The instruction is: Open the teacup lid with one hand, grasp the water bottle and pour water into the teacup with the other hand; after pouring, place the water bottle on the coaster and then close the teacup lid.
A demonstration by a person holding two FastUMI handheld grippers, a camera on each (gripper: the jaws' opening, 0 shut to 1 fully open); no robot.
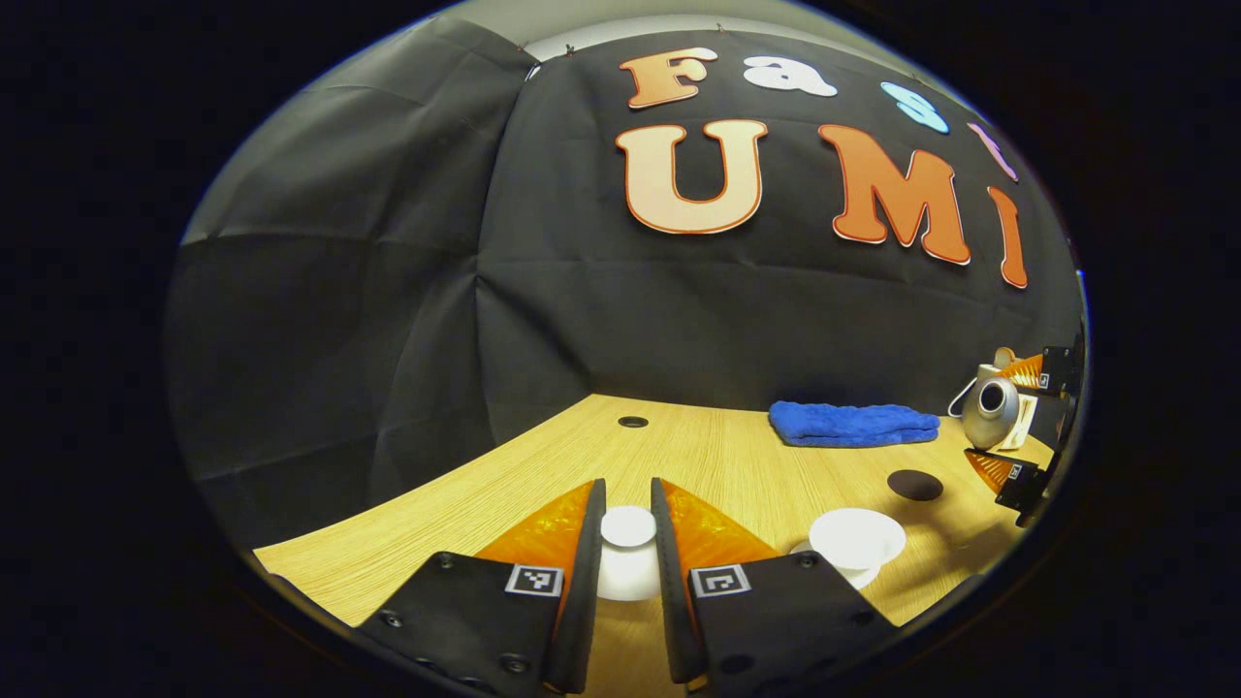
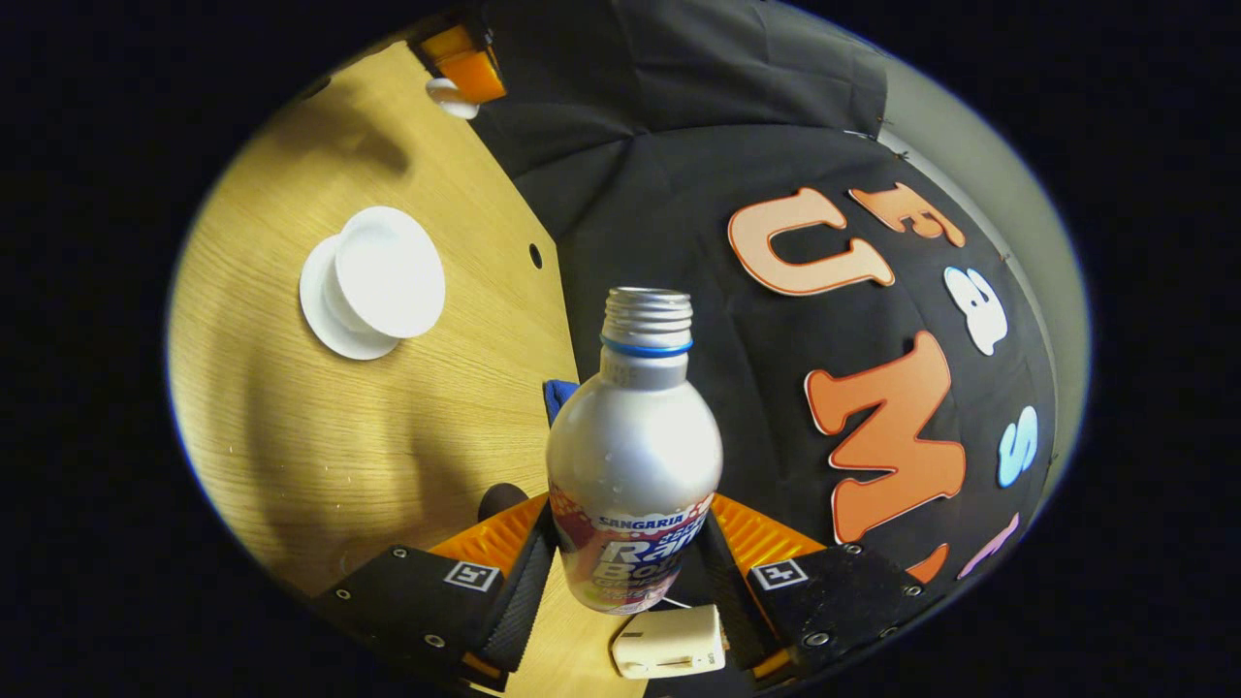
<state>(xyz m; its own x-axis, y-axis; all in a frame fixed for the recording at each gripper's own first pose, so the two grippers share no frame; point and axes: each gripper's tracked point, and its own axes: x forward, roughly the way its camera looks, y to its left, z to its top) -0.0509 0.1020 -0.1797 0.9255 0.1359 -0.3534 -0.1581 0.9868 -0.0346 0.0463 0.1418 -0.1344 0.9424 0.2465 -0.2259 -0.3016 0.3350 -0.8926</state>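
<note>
My left gripper (image 1: 628,494) is shut on the knob of the white teacup lid (image 1: 628,570), holding it off the cup to the cup's left. The open white teacup (image 1: 858,536) stands on its saucer (image 1: 842,576) on the wooden table. At the far right my right gripper (image 1: 1014,423) is shut on the silver water bottle (image 1: 989,411), held in the air and tilted, its open mouth facing this way. In the right gripper view the uncapped bottle (image 2: 635,446) sits between the fingers of the right gripper (image 2: 630,528). The teacup (image 2: 380,273) lies off to its left. The dark round coaster (image 1: 914,485) lies behind the cup.
A folded blue cloth (image 1: 853,424) lies at the back of the table (image 1: 698,456) by the black wall. A small hole (image 1: 632,422) is in the tabletop further left. A small white block (image 2: 669,640) shows beneath the bottle. The left gripper (image 2: 465,66) with the lid (image 2: 449,97) appears far off.
</note>
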